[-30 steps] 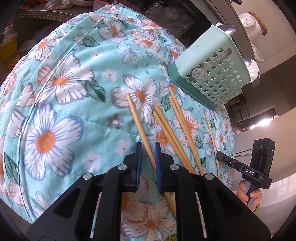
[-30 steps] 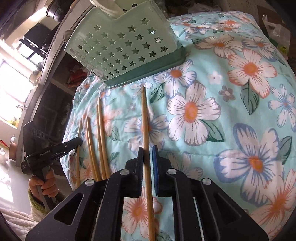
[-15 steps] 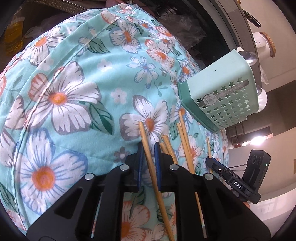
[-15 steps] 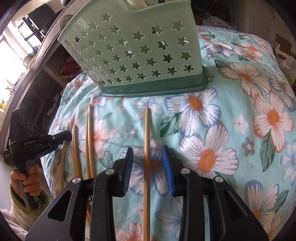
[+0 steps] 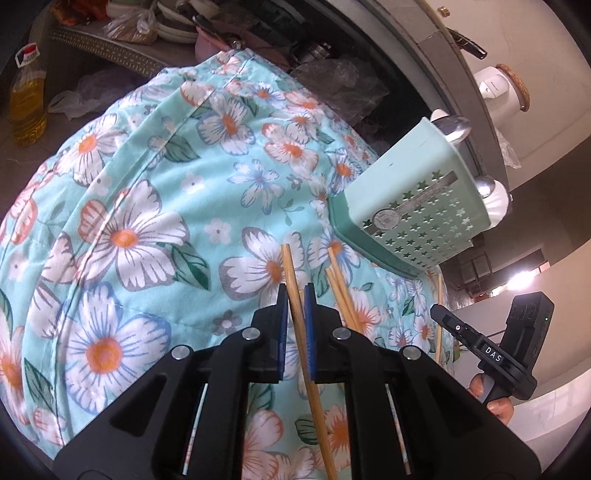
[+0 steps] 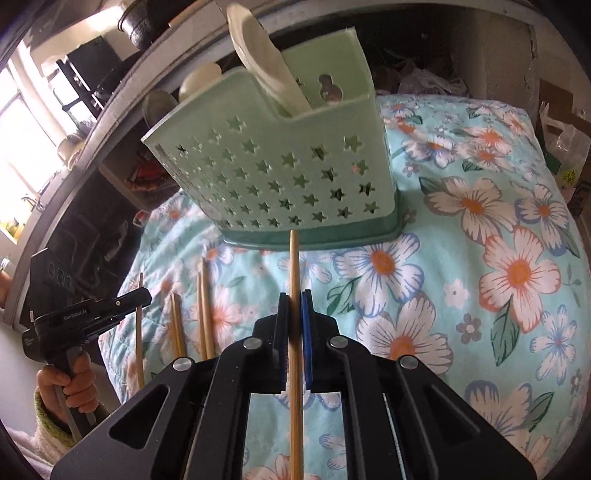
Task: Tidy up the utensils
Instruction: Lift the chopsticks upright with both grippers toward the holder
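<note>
My left gripper [image 5: 295,291] is closing its blue pads on a bamboo chopstick [image 5: 289,264]; the pads press its sides and its tip tilts up off the floral cloth [image 5: 147,184]. My right gripper [image 6: 294,295] is shut on another chopstick [image 6: 294,258], which points at the foot of the mint star-punched basket [image 6: 266,177]. White spoons [image 6: 258,62] stand in the basket. Several loose chopsticks [image 6: 202,306] lie on the cloth between the two grippers. In the left wrist view the basket [image 5: 406,192] is at the upper right and the right gripper [image 5: 439,312] is below it.
The cloth covers a rounded cushion-like surface that falls away at its edges. An oil bottle [image 5: 26,107] and plastic bags stand on the floor at the left. A shelf with dishes [image 5: 173,29] runs behind. A bag and cardboard [image 6: 565,147] are at the right.
The right jaws opened wider around their chopstick, then shut on it. The left jaws narrowed onto theirs. Both grippers have risen, and both chopsticks have come up with them.
</note>
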Action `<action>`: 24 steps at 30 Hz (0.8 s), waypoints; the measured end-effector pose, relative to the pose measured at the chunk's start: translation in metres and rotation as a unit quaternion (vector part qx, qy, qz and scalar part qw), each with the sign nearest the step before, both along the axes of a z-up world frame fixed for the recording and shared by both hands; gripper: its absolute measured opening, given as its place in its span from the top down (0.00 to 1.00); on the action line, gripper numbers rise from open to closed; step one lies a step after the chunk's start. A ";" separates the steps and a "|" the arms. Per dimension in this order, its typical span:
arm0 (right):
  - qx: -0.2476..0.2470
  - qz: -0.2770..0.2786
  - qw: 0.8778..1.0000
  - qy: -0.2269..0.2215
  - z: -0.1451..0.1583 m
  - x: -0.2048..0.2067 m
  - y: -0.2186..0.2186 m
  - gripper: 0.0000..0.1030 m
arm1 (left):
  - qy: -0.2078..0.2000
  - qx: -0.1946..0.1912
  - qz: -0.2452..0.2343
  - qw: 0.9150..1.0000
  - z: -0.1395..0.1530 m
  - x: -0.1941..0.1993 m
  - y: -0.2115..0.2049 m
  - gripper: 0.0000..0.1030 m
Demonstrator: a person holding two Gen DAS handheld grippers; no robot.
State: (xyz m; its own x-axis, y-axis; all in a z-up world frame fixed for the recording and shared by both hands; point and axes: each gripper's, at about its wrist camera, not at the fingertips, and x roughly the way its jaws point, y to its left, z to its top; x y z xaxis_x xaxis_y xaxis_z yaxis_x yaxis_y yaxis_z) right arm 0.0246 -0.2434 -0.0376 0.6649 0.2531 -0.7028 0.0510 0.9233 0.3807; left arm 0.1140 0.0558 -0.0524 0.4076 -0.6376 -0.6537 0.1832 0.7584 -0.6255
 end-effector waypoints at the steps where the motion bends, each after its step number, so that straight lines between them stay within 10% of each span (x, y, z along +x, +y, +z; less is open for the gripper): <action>1: 0.001 -0.001 1.000 -0.012 0.008 -0.004 -0.001 0.93 | -0.010 0.001 -0.002 1.000 0.007 -0.003 0.000 0.94; 14: -0.020 -0.031 0.985 -0.167 0.094 -0.069 -0.007 0.93 | -0.253 -0.004 -0.032 0.967 0.133 -0.069 -0.013 0.96; 24: -0.042 -0.036 0.984 -0.167 0.082 -0.075 0.001 0.93 | -0.255 0.041 -0.033 0.966 0.122 -0.073 -0.020 0.96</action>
